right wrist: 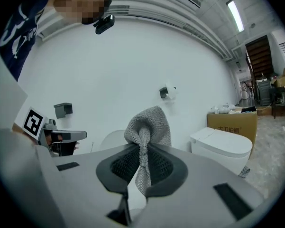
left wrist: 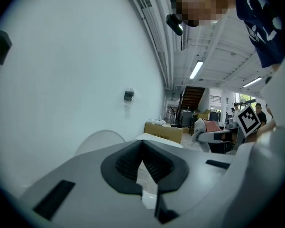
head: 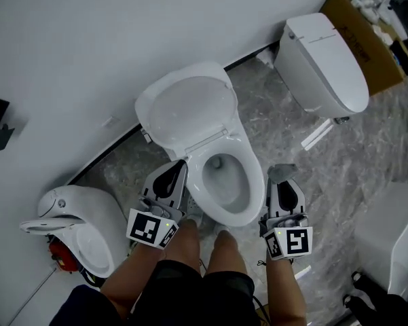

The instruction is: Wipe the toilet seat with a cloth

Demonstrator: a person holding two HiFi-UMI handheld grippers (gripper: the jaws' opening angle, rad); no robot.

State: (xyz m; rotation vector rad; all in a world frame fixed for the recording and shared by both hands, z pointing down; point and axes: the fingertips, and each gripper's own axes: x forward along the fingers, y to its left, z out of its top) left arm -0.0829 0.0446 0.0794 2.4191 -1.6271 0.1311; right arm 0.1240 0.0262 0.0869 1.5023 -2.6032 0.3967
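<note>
**Lower centre, head view:** my left gripper [head: 177, 169], jaws closed on nothing, sits beside the bowl's left flank.

**Lower right:** my right gripper [head: 285, 185] is clenched on the grey cloth [head: 280, 172]. The cloth bunches beyond the jaws, near the right edge of the toilet seat [head: 255, 176] but apart from it.

**Centre:** the seat ring lies down over the bowl, with the lid [head: 190, 107] raised against the wall behind.

**Step in hand, by my judgement:** the approach, with wiping not yet begun.

**Next move:** lay the cloth flat on the ring, then sweep round it.
</note>
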